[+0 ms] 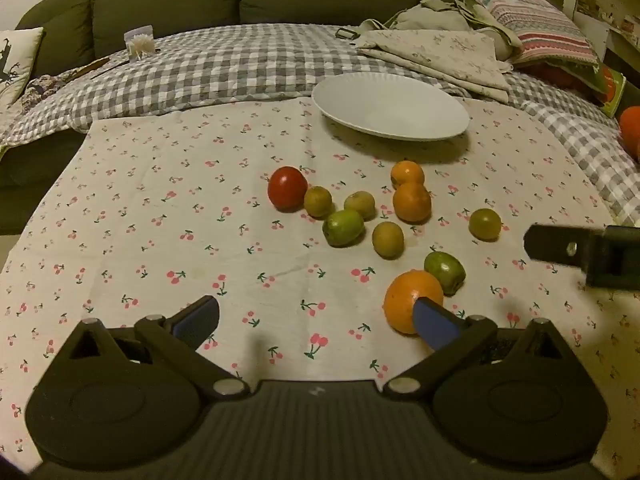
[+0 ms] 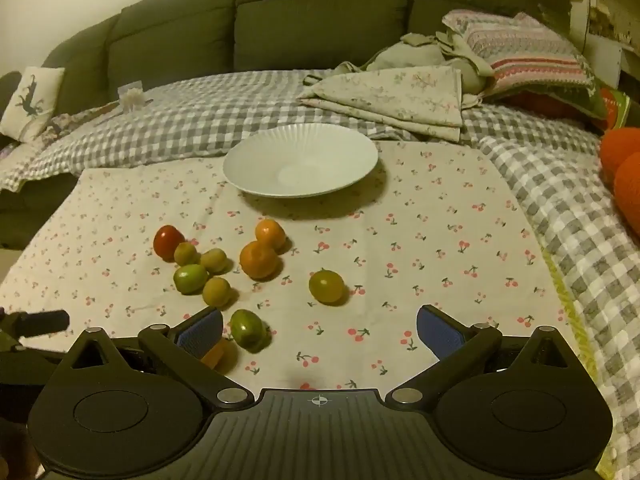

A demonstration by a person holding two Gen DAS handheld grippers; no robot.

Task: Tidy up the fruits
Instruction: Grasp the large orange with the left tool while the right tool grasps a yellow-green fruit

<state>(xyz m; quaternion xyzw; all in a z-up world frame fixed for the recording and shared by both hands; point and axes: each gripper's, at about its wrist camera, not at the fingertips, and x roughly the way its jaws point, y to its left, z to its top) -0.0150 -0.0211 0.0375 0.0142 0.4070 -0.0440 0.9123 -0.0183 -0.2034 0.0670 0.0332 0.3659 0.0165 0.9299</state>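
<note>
From the left wrist camera, the left hand-held gripper [image 1: 316,322] is spread wide and holds nothing. Its right finger [image 1: 436,326] sits in front of the nearest orange [image 1: 408,300], overlapping it in the view; whether it touches the fruit I cannot tell. A green fruit [image 1: 445,266] lies just behind that orange. Farther on, the rest are scattered loosely on the cherry-print cloth [image 1: 160,220]: a red tomato [image 1: 287,187], two oranges [image 1: 411,201] touching each other, and several small yellow-green fruits. The white plate [image 1: 390,106] stands bare beyond them — probably the place the fruits are meant to go, since nothing lies on it yet. At the right edge a dark finger of the right hand-held gripper [image 1: 560,246] pokes in.

From the right wrist camera, the right hand-held gripper [image 2: 320,330] is likewise wide open and grips nothing, hovering low over the cloth. Between its fingers, well ahead, sits a lone yellow-green fruit [image 2: 326,287] — a likely first pick, being apart from the cluster and in line with the opening. The green fruit [image 2: 247,329] lies just beside the left finger [image 2: 200,332], and a sliver of the nearest orange shows under it. The plate [image 2: 300,160] stands near the cloth's far edge, and beyond it a checked blanket [image 2: 180,120] and a sofa [image 2: 320,20].
</note>
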